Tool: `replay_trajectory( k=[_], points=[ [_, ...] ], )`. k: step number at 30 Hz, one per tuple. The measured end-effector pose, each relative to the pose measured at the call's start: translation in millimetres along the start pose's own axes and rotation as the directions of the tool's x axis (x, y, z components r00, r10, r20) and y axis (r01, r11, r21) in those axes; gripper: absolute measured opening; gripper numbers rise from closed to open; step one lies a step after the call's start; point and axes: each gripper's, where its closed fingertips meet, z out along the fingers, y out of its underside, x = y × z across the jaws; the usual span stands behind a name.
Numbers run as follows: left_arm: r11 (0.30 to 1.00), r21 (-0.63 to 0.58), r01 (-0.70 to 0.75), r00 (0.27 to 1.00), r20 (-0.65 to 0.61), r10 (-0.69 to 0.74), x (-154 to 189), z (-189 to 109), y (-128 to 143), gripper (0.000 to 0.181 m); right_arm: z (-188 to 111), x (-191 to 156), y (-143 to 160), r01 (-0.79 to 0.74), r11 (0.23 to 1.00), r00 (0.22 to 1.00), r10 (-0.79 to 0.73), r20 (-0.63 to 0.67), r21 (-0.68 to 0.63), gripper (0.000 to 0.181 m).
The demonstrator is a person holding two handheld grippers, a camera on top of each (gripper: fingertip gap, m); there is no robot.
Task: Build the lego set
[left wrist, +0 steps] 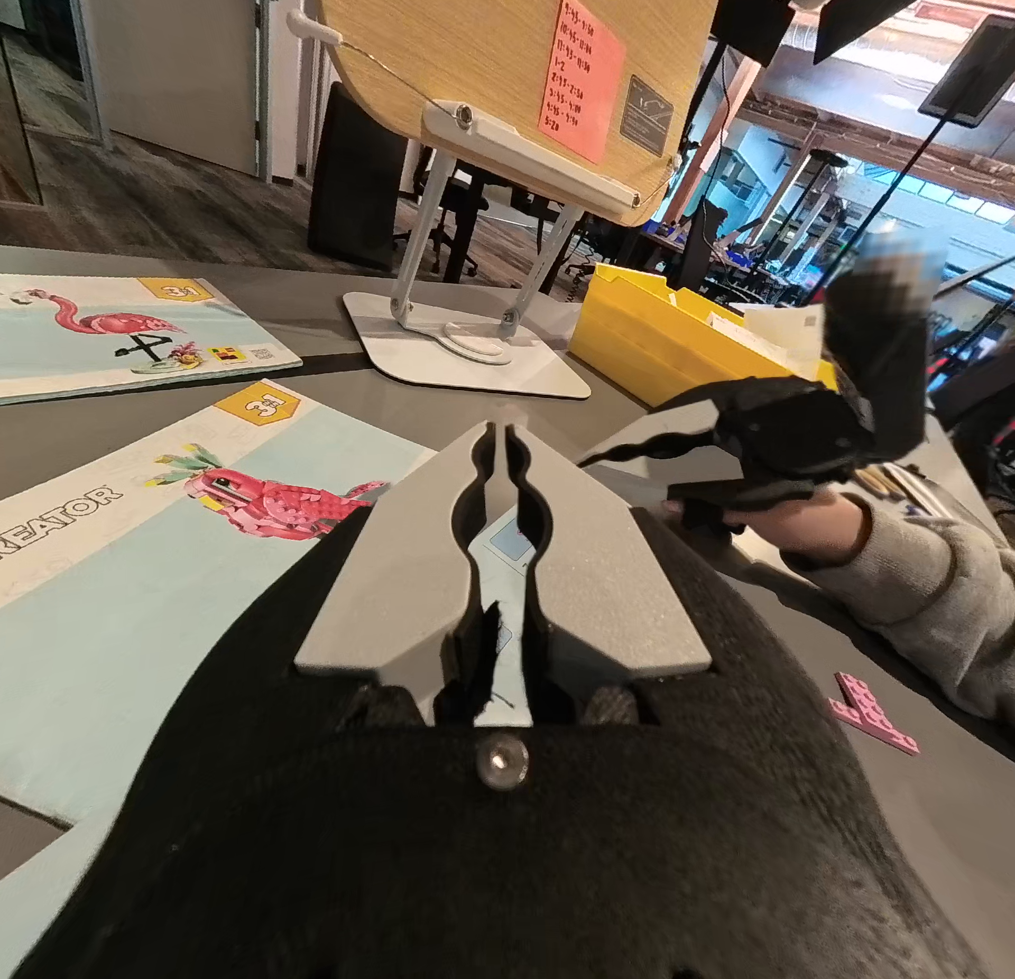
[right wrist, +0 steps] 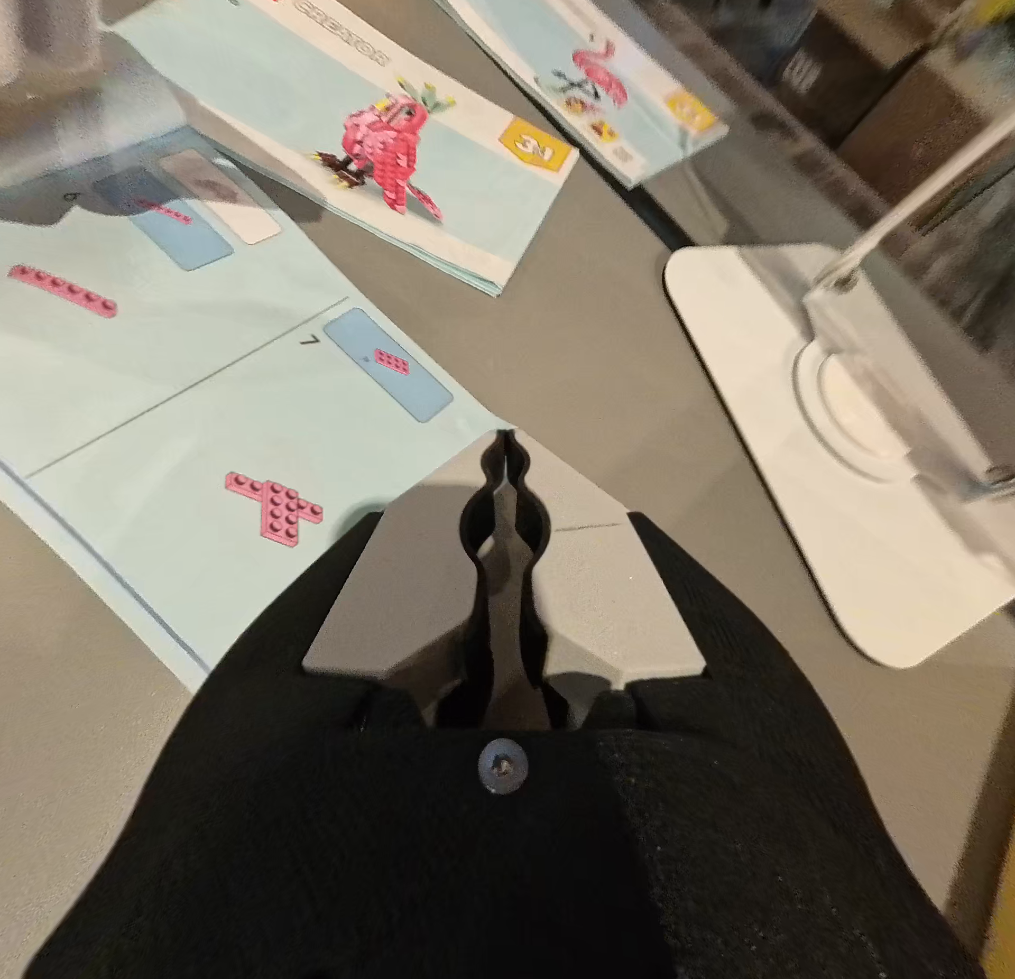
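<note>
My right gripper (right wrist: pixel 504 435) is shut, its tips pinching the near corner of the open instruction booklet (right wrist: pixel 192 431), whose page shows pink plate steps. It also shows in the left wrist view (left wrist: pixel 582 461), held by a hand in a grey sleeve (left wrist: pixel 906 584). My left gripper (left wrist: pixel 497 431) is shut, with only a thin slit between its fingers, and hovers over the same booklet. It appears blurred at the top left of the right wrist view (right wrist: pixel 49 101). A small pink plate assembly (left wrist: pixel 873 716) lies on the grey table (left wrist: pixel 329 398) at the right.
Two closed booklets lie farther out: one with a pink bird (left wrist: pixel 219 513), one with a flamingo (left wrist: pixel 110 326). A white stand base (left wrist: pixel 467 359) carries a tilted wooden board. A yellow bin (left wrist: pixel 659 337) sits at the back right. Across from one pair of fingers to the other is roughly 12 cm.
</note>
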Motion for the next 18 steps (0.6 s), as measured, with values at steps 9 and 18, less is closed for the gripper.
replay_trajectory(
  k=[9,18],
  points=[
    [0.991,-0.120,0.063,0.988,-0.131,-0.079,34.4,2.0,0.9,0.027,-46.9,-35.4,-58.3,0.508,0.803,0.857,-0.434,-0.280,0.312,0.000],
    [0.937,-0.336,0.094,0.906,-0.362,-0.220,80.0,-0.7,31.4,0.033,-51.1,-33.3,-52.4,0.396,0.871,0.907,-0.321,-0.274,0.290,0.000]
  ],
)
